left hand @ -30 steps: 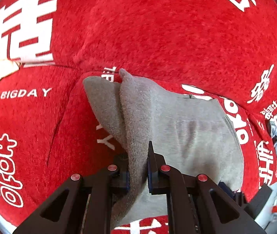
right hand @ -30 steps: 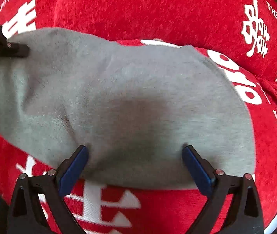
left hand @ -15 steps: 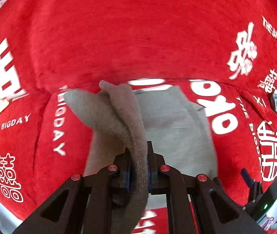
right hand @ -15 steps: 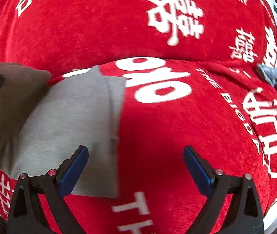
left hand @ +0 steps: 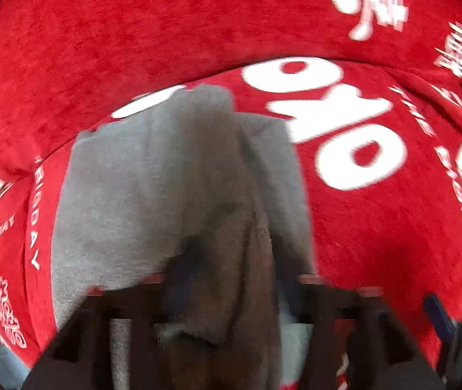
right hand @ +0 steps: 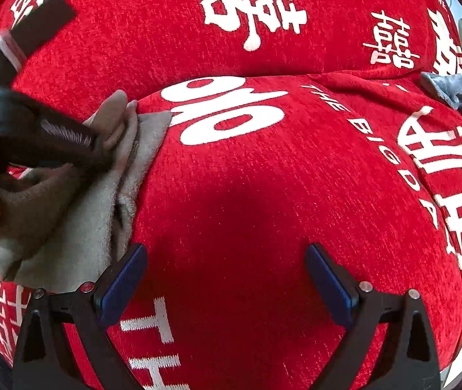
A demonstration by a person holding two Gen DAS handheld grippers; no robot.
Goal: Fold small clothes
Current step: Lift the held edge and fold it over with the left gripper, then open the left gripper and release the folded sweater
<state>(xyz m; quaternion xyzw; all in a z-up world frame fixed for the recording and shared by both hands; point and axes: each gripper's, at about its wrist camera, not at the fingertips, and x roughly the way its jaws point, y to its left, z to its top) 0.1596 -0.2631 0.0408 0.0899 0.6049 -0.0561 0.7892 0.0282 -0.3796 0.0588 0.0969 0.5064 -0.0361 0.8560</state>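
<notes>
The small soft grey cloth (left hand: pixel 179 175) is lying bunched on the red fuzzy sofa cover with white letters (right hand: pixel 263 195). Nearest the left camera, the black left claw (left hand: pixel 231 279) is pinching a fold of that cloth between its fingers, though this picture is blurry. The black right claw with blue pads (right hand: pixel 226 276) is hanging wide apart, gripping nothing, just beside the cloth's edge. Far off at the right, a blue-grey rag (right hand: pixel 458 97) is sitting on the cover.
</notes>
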